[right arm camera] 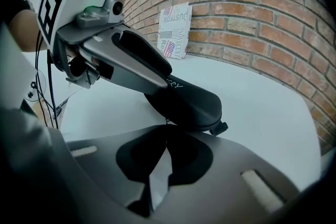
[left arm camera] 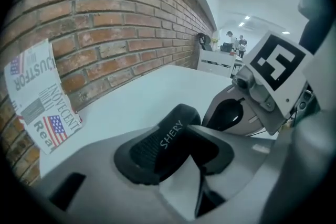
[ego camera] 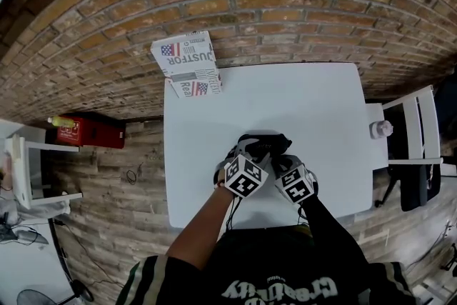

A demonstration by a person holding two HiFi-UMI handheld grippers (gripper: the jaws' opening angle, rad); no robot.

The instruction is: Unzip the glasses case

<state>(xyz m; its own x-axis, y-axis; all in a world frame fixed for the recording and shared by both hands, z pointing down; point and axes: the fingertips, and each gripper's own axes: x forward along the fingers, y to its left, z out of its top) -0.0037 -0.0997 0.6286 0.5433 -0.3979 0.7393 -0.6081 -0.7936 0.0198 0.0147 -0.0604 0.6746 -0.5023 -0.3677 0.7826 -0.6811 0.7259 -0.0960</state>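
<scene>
A black glasses case (ego camera: 265,143) marked SHERY lies on the white table (ego camera: 321,103), near its front middle. My left gripper (ego camera: 246,155) is at the case's left end. In the left gripper view the case (left arm camera: 157,147) sits clamped between the two pads of the left gripper (left arm camera: 178,139). The right gripper view shows one left finger (right arm camera: 136,55) lying along the top of the case (right arm camera: 194,102). My right gripper (right arm camera: 165,131) is shut at the case's near rim, with a thin zipper pull (right arm camera: 163,122) running into its tips. A small tab (right arm camera: 220,127) sticks out of the case's right end.
A printed box with flag marks (ego camera: 187,64) leans against the brick wall (ego camera: 285,3) at the table's back left corner. A white chair (ego camera: 421,132) and a small pale object (ego camera: 380,129) stand to the right. A red box (ego camera: 89,131) lies on the floor at the left.
</scene>
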